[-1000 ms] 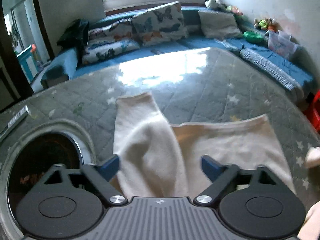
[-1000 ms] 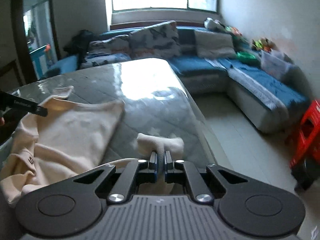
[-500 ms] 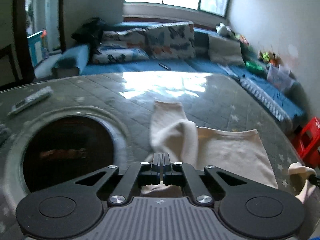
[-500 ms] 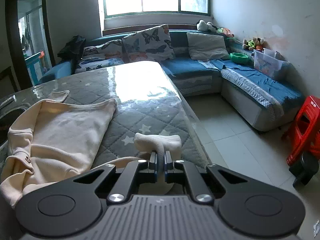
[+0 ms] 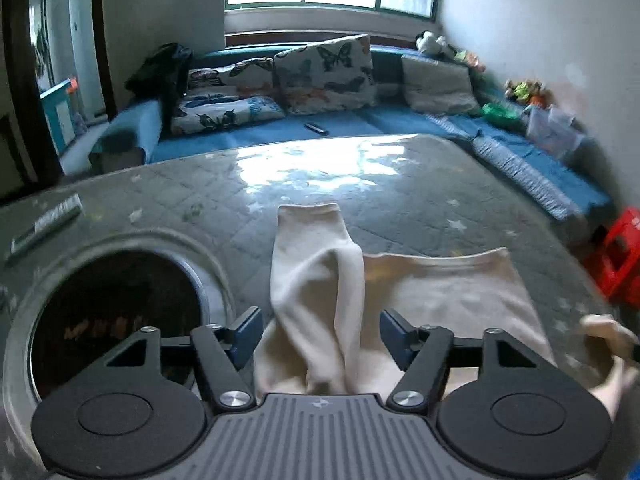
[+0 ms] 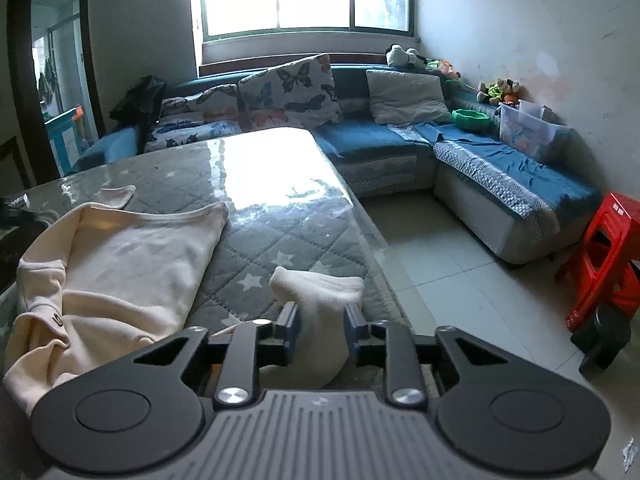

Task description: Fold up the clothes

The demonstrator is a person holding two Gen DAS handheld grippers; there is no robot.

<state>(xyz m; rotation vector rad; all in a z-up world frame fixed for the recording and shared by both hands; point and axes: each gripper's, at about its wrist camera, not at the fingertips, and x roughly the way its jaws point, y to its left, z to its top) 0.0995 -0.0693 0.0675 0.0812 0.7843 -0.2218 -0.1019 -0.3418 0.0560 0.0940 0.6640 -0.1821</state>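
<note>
A cream long-sleeved garment [image 5: 448,292] lies on the grey quilted table [image 5: 400,208]. Its left sleeve [image 5: 316,264] runs away from my left gripper [image 5: 320,334], which is open with the sleeve lying loosely between the fingers. In the right wrist view the garment's body [image 6: 120,264] lies to the left and its right sleeve [image 6: 320,304] sits between the fingers of my right gripper [image 6: 320,330], which is open around it. The other sleeve's cuff [image 6: 116,196] shows far off.
A round dark opening [image 5: 116,312] is set in the table at the left, with a remote [image 5: 44,224] beyond it. A blue sofa with cushions [image 5: 320,76] lines the far and right walls. A red stool [image 6: 604,256] stands on the tiled floor to the right.
Both grippers were shut on the sleeves half a second ago and have now opened, letting the sleeves go. The left gripper had shut between one second and half a second ago.
</note>
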